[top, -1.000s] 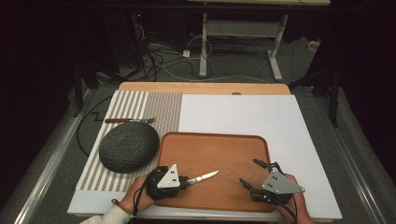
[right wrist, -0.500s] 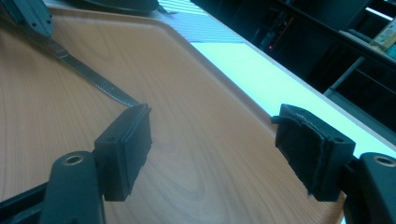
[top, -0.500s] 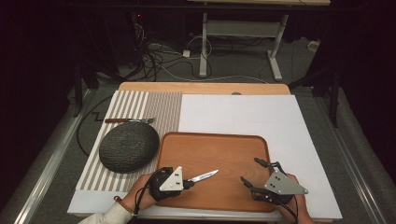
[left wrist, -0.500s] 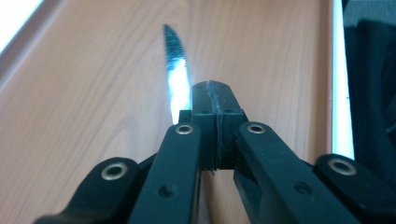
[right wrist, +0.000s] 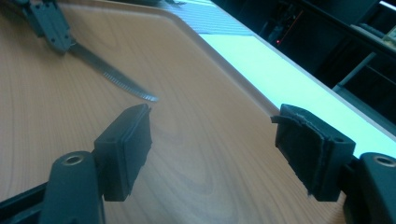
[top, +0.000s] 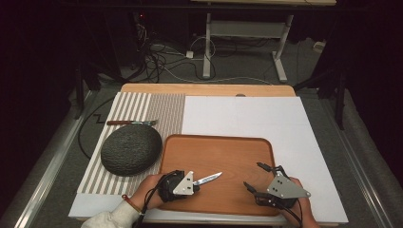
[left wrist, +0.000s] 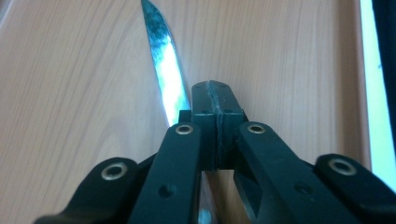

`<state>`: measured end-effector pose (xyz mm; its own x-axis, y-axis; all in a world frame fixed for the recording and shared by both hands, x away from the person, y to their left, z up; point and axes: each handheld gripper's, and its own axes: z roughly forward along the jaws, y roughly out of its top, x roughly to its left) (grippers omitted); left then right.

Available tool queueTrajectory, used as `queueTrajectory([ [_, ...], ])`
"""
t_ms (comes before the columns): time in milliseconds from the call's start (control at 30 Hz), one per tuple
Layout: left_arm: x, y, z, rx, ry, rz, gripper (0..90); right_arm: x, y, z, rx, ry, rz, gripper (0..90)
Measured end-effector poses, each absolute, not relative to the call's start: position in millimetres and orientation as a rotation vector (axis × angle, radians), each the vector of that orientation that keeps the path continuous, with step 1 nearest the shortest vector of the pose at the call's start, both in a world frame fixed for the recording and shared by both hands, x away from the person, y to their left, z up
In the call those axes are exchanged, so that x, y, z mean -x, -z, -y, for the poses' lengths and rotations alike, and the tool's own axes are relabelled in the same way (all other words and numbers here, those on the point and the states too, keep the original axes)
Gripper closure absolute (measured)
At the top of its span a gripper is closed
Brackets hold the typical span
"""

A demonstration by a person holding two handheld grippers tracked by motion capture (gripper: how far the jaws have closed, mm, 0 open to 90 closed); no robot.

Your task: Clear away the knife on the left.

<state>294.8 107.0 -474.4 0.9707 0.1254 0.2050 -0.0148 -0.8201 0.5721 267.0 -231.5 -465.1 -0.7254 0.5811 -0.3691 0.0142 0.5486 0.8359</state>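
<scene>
Change over the last second: small. The left gripper [top: 196, 183] with its knife [top: 208, 179] has slid slightly toward the person and to the left on the tray [top: 223, 147]; the right gripper [top: 256, 178] has drifted a little toward the near right corner of the tray. Nothing else on the bench [top: 247, 114] has moved. Judgement: the knife is in hand and being carried low over the tray, with no cutting or hand-over started yet.

Near: in the left gripper view the jaws are closed tight on the knife's handle end, pads [left wrist: 215, 100] pressed together, and the blade [left wrist: 164, 70] runs out ahead and to the left over bare wood. Blade tip points toward the tray's middle in the high view.

Right gripper: jaws spread wide, nothing between the pads [right wrist: 126, 144]. In the right gripper view the knife blade [right wrist: 116, 77] lies ahead and to the left, apart from it, tip aimed roughly its way.

Further out: dark round stone-like lump [top: 131, 149] sits on the striped mat [top: 164, 107], just beside the tray's left edge. Beyond it, a second knife [top: 132, 122] lies flat on the mat, untouched.
</scene>
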Motion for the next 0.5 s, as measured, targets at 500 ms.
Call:
queueTrajectory([
  [500, -302.2, 476.3, -138.7, -2.506, -0.367, -0.190, 86.7, -266.4, 466.8, 228.6, -0.450, -1.127, -2.177, 27.6],
])
